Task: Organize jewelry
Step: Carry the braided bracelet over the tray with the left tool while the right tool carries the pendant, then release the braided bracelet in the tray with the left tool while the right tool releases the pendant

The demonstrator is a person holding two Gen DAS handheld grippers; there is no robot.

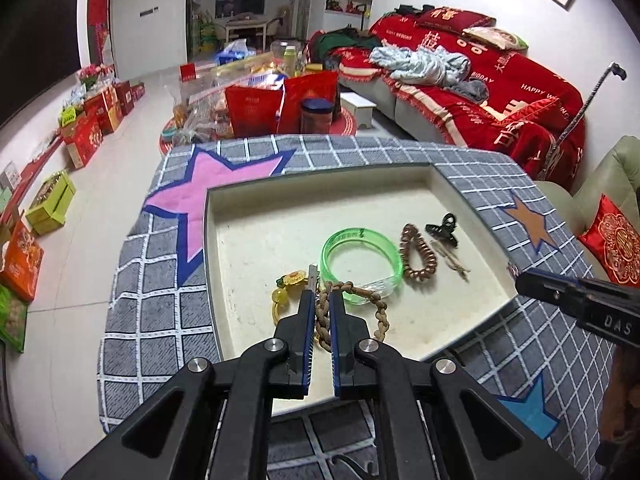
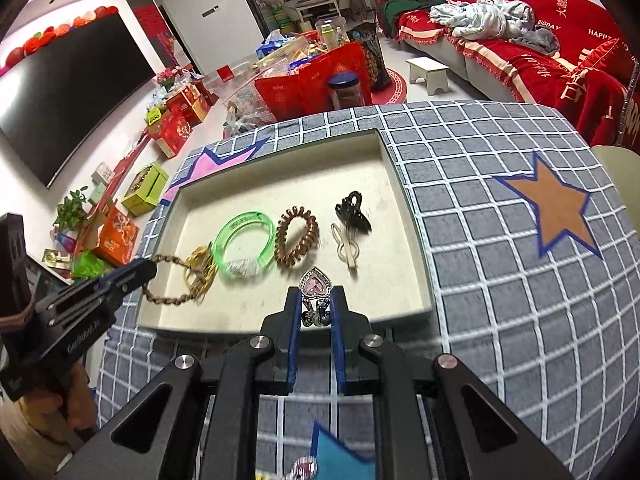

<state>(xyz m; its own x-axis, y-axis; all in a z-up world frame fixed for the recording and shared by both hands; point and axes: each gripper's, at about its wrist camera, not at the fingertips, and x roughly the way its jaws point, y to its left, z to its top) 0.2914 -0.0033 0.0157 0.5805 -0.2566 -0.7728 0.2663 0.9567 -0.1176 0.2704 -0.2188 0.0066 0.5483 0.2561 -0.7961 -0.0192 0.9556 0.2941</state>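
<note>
A shallow cream tray (image 1: pixel 248 240) (image 2: pixel 396 184) sits on a grey checked cloth. In it lie a green bangle (image 1: pixel 362 264) (image 2: pixel 245 243), a brown coil hair tie (image 1: pixel 417 255) (image 2: pixel 296 243), a black claw clip (image 1: pixel 442 229) (image 2: pixel 353 212), a beige hairpin (image 1: pixel 450 260) (image 2: pixel 346 251) and a yellow charm (image 1: pixel 289 285). My left gripper (image 1: pixel 322 300) (image 2: pixel 136 274) is shut on a brown braided bracelet (image 1: pixel 324 322) (image 2: pixel 172 282) over the tray's near left. My right gripper (image 2: pixel 316 294) (image 1: pixel 520 280) is shut on a pink heart-shaped hair clip (image 2: pixel 315 286) above the tray's near edge.
The cloth (image 1: pixel 160 304) (image 2: pixel 500 240) covers a low table with star patches. Beyond it stand red gift bags (image 1: pixel 280 104), boxes on the floor (image 1: pixel 84 136), a white stool (image 1: pixel 360 106) and a red-covered sofa (image 1: pixel 480 92).
</note>
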